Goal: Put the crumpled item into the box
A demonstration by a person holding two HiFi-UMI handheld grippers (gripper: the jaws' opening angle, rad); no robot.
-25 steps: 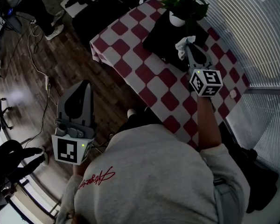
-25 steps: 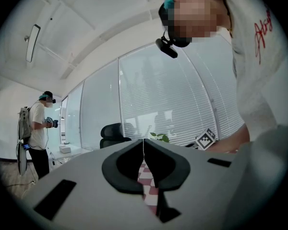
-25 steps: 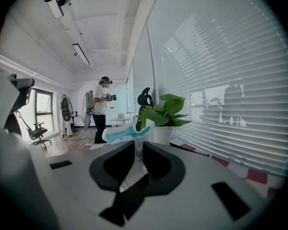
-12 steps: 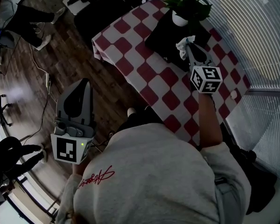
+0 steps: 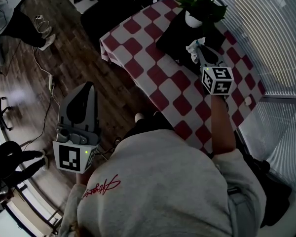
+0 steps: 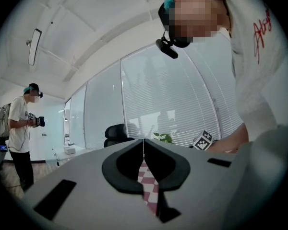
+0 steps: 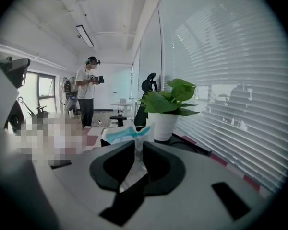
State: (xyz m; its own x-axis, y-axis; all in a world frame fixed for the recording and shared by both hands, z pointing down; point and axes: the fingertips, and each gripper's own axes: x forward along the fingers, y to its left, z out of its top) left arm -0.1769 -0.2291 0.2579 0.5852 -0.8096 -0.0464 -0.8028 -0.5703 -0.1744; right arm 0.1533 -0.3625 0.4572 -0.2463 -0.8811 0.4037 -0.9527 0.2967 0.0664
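On the table (image 5: 153, 78), the crumpled item (image 5: 193, 50) hangs over the box (image 5: 173, 34), before the plant (image 5: 201, 4).

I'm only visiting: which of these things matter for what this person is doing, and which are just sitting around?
Part of the job:
- crumpled item, pinched in the right gripper
- black box on the table

Just there:
- potted plant
- checked tablecloth
- cables on the floor
- left gripper, shut and empty, held off to the side
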